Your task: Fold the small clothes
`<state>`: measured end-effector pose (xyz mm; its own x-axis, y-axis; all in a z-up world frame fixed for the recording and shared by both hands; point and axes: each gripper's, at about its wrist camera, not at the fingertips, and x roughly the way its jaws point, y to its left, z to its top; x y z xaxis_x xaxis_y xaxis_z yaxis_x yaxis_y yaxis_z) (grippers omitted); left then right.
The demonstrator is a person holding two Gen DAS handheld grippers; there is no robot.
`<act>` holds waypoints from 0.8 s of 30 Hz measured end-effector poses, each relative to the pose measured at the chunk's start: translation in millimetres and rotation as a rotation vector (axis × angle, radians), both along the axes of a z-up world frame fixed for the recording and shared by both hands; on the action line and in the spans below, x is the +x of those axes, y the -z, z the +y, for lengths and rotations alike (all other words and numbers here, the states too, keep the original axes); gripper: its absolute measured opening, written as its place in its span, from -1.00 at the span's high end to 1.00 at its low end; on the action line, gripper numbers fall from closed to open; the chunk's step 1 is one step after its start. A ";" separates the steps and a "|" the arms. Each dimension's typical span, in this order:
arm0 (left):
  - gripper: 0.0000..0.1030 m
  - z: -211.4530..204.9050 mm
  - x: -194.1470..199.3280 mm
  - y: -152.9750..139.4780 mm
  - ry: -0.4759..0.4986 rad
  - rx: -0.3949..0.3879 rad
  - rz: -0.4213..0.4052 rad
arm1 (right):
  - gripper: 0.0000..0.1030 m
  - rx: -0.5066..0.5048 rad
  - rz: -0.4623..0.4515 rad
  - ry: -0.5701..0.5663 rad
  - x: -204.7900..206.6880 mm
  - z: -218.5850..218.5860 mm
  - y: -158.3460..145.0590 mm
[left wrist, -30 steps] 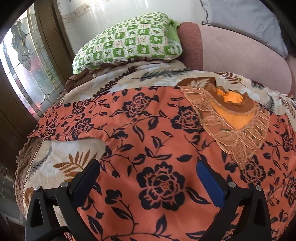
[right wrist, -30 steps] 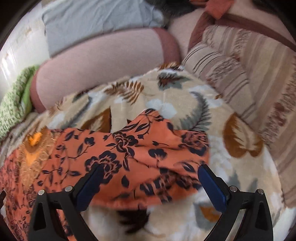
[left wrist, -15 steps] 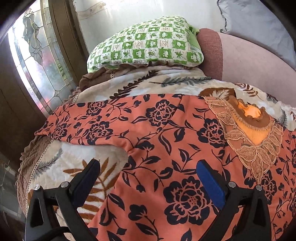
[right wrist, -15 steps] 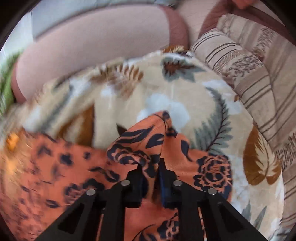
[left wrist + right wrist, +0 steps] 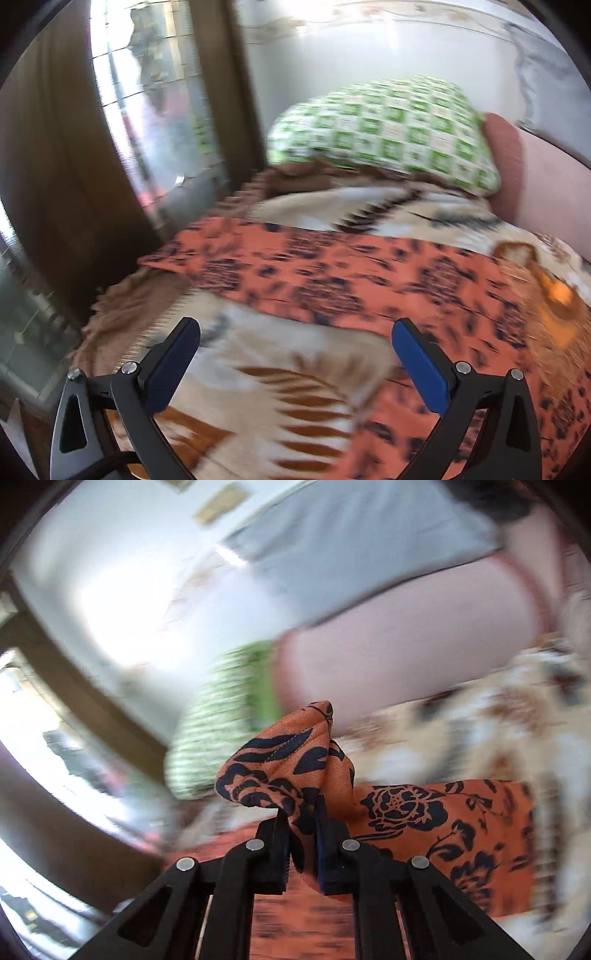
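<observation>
- Right gripper (image 5: 303,823): wide open a sec ago, now clamped tight on a bunched edge of the orange floral garment (image 5: 436,819). Pinched fold pokes up past the tips.
- That edge, flat on the leaf-print blanket (image 5: 491,716) before, now rides up off it w/ the gripper, and the view tilts toward the green checked pillow (image 5: 225,716). Rest of garment lies spread on the blanket.
- Left gripper (image 5: 295,354): jaws wide apart, nothing between them. It has slid off the garment body; now over bare blanket (image 5: 280,373) beside the sleeve (image 5: 229,254), pillow side (image 5: 384,129).
- Meaning: grasp done, so likely the first fold-over is under way; left looks set to take the sleeve next.
</observation>
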<state>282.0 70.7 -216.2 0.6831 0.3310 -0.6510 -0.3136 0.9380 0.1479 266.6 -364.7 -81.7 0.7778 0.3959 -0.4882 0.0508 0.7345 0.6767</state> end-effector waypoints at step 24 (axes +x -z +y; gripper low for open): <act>-1.00 98.9 0.2 -3.6 -0.182 -0.073 0.001 | -0.52 0.184 0.204 -0.349 77.7 220.3 179.6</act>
